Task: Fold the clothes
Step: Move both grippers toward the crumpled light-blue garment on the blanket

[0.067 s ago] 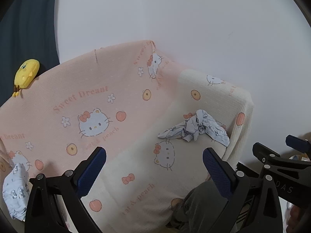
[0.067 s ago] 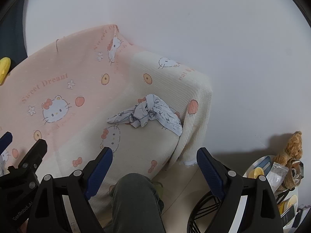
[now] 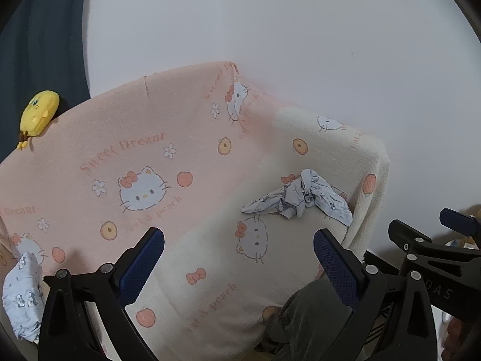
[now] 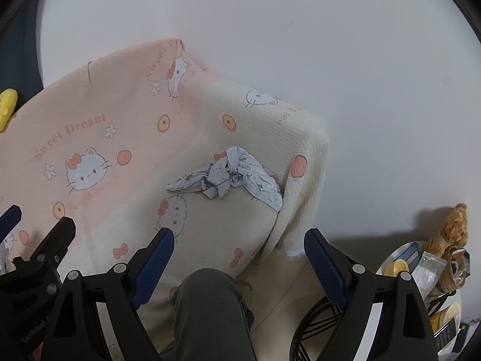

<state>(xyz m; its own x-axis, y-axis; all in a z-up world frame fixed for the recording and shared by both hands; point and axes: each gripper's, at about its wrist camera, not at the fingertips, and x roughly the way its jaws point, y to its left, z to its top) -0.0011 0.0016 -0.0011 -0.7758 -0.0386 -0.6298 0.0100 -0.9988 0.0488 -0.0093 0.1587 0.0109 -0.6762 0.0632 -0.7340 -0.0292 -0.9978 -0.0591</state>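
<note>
A crumpled pale-blue printed garment (image 3: 300, 198) lies on the cream seat of a sofa covered with a pink and cream cartoon-cat blanket (image 3: 126, 138); it also shows in the right wrist view (image 4: 228, 177). A second pale-blue printed cloth (image 3: 22, 294) lies bunched at the far left of the sofa. My left gripper (image 3: 239, 261) is open and empty, held above and in front of the seat. My right gripper (image 4: 239, 264) is open and empty, beside it to the right; it also shows at the right edge of the left wrist view (image 3: 433, 240).
A yellow plush chick (image 3: 37, 114) sits on the sofa back at left. The person's knee in dark trousers (image 4: 210, 310) is below the grippers. A small round table (image 4: 390, 267) with a teddy bear (image 4: 454, 231), cups and packets stands at right, by a black wire basket (image 4: 318, 328).
</note>
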